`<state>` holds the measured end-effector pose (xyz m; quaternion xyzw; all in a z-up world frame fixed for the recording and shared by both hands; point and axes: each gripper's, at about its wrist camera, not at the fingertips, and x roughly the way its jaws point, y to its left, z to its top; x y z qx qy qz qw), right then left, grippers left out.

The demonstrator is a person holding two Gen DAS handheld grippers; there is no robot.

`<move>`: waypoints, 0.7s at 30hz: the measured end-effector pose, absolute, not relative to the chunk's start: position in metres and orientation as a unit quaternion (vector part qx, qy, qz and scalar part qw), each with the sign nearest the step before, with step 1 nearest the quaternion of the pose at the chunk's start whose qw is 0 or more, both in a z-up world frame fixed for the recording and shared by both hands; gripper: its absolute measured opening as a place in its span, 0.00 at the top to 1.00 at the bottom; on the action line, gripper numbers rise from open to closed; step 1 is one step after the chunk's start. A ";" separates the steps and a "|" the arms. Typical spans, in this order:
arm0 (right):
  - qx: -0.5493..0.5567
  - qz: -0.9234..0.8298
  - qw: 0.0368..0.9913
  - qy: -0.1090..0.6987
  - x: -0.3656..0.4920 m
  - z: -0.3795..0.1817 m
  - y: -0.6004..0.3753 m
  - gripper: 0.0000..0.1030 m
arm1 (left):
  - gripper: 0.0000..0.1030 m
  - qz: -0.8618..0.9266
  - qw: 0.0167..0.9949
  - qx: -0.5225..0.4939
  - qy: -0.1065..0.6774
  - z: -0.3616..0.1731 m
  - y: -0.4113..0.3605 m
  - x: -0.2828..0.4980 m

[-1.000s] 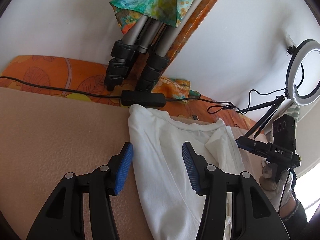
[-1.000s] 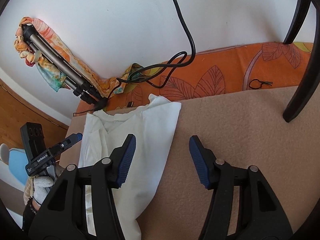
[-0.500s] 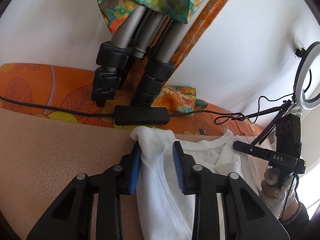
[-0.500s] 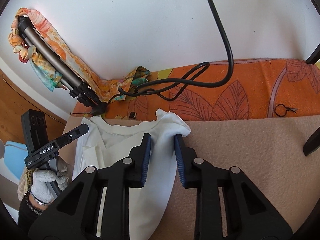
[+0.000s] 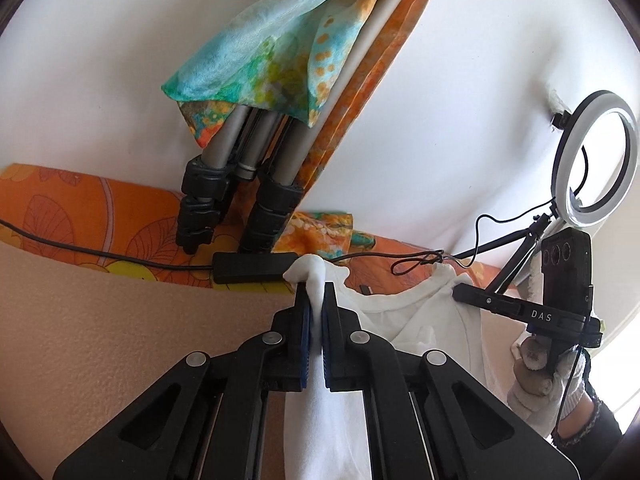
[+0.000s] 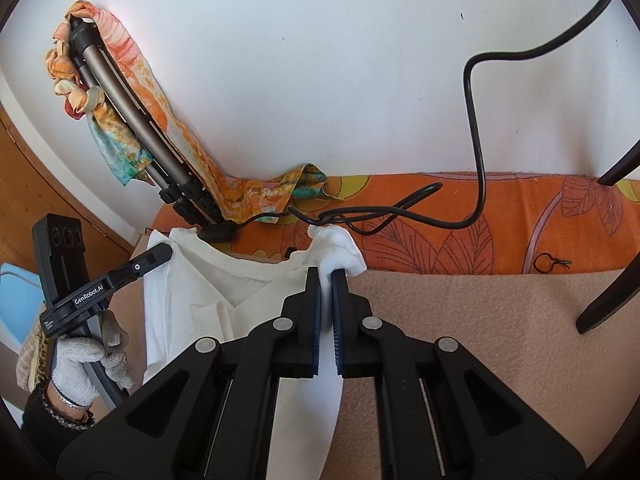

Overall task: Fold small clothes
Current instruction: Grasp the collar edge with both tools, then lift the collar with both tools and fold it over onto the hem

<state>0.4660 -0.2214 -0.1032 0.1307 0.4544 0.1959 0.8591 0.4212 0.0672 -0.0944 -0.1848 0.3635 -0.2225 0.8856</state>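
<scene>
Left gripper [image 5: 315,300] and right gripper [image 6: 327,280] each clamp a shoulder of white shirt [image 6: 248,292], 12 o'clock edge; folding barely begun, main folds judged outstanding

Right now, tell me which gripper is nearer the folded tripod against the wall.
Left. The left gripper, shut on one shoulder of the white shirt, has the tripod feet just ahead. The right gripper clamps the other shoulder, with the shirt between it and the tripod.

Folded tripod [image 5: 240,184] draped in patterned scarf [image 5: 272,60], ring light [image 5: 592,160], black cable [image 6: 476,140]
</scene>
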 end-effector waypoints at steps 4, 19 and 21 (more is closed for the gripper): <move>0.127 0.199 0.865 0.443 0.454 -0.086 -0.224 0.94 | 0.97 -0.229 0.888 -0.186 0.354 -0.077 0.067 0.406; 0.109 0.220 0.878 0.411 0.364 -0.019 -0.216 0.94 | 0.98 -0.234 0.903 -0.142 0.331 -0.022 0.063 0.315; 0.104 0.222 0.878 0.412 0.349 -0.014 -0.212 0.94 | 0.98 -0.235 0.903 -0.141 0.330 -0.018 0.064 0.300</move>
